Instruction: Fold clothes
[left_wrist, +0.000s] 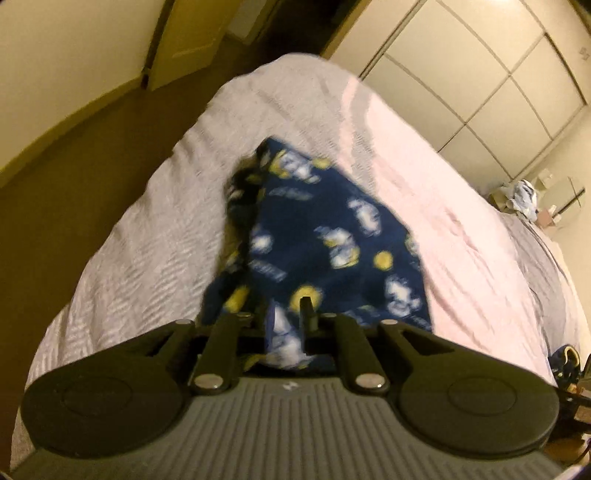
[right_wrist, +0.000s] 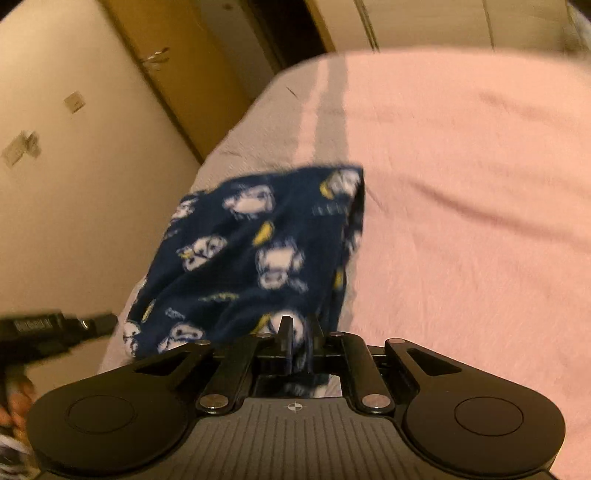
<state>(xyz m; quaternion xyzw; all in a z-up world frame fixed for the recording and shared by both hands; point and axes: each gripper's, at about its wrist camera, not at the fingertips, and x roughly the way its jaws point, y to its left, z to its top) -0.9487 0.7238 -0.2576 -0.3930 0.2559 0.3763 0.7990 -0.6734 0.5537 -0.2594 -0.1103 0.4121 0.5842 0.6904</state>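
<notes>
A navy fleece garment (left_wrist: 325, 240) printed with white figures and yellow shapes hangs over the pink bed cover (left_wrist: 461, 221). My left gripper (left_wrist: 288, 317) is shut on its near edge, and cloth is bunched between the fingers. In the right wrist view the same garment (right_wrist: 251, 251) droops away from my right gripper (right_wrist: 299, 332), which is shut on another part of its edge. Both views are blurred by motion. The other gripper (right_wrist: 55, 328) shows at the left edge of the right wrist view.
The bed (right_wrist: 461, 221) has a pink cover with a grey-white textured sheet (left_wrist: 129, 240) along its side. Brown floor (left_wrist: 92, 140) lies to the left. Cream wardrobe doors (left_wrist: 480, 74) stand behind the bed. A heap of small items (left_wrist: 524, 199) sits far right.
</notes>
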